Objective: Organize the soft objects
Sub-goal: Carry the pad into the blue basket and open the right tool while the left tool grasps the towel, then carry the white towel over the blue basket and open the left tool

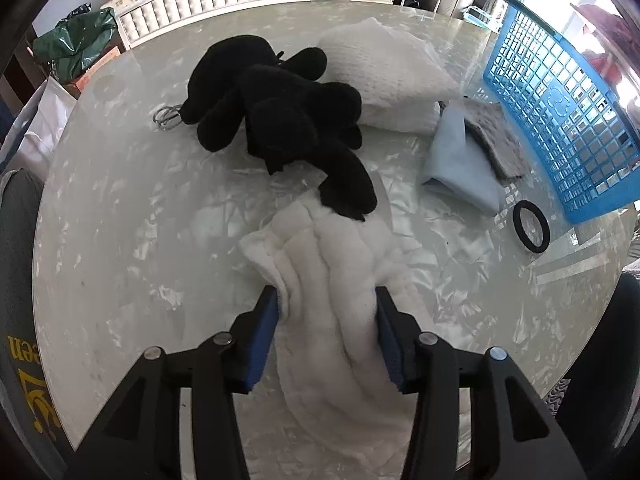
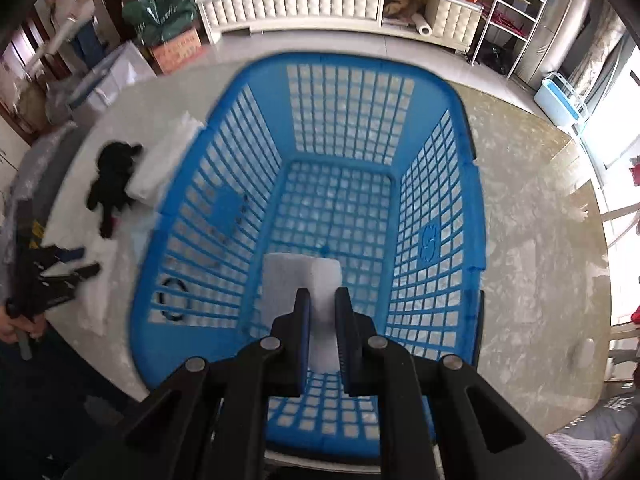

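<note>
In the left wrist view my left gripper has its jaws around a white fluffy towel that lies bunched on the marble table. A black plush toy lies beyond it, one leg on the towel, beside a white pillow. A light blue cloth and a grey cloth lie by the blue basket. In the right wrist view my right gripper is shut on a white folded cloth and holds it over the inside of the blue basket.
A black ring lies on the table near the basket. A metal wire object sits left of the plush. A white cabinet and shelves stand behind the table. The plush and pillow show left of the basket.
</note>
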Available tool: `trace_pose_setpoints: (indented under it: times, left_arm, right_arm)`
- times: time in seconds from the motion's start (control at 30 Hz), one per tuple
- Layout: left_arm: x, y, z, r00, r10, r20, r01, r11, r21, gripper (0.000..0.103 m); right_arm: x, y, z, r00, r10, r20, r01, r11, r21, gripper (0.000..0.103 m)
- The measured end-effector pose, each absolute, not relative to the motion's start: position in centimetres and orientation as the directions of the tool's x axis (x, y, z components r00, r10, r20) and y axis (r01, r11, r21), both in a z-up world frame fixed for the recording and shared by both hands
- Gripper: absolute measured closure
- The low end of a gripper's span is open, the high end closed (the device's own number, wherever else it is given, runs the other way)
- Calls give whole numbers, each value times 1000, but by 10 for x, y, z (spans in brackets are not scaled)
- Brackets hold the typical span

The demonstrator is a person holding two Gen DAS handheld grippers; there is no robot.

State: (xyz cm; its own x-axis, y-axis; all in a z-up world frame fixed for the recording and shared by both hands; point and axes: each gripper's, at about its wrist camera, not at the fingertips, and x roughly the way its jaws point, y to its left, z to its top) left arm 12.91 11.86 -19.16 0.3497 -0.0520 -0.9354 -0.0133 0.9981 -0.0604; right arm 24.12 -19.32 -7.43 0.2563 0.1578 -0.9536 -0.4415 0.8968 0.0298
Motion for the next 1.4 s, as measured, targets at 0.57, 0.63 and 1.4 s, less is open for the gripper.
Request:
trace_pose_setpoints:
  times: [0.57,0.63,1.4]
  left_arm:
    - [123,119,-178,338,-89,-937,-8,995,-98,79]
    - [121,115,-171,347,-74,-935,-5,997,-81,79]
    - [130,20,-25,538,-99,-837,153,988,-18,79]
  right_arm:
    - [245,-172,-103,258,-12,-966,-472,871,-137,57]
    - [241,-174,-99,276,-17,-961,-474,867,-151,47]
    - [192,-222,-52,441,30,-897,-394,904,-164,0]
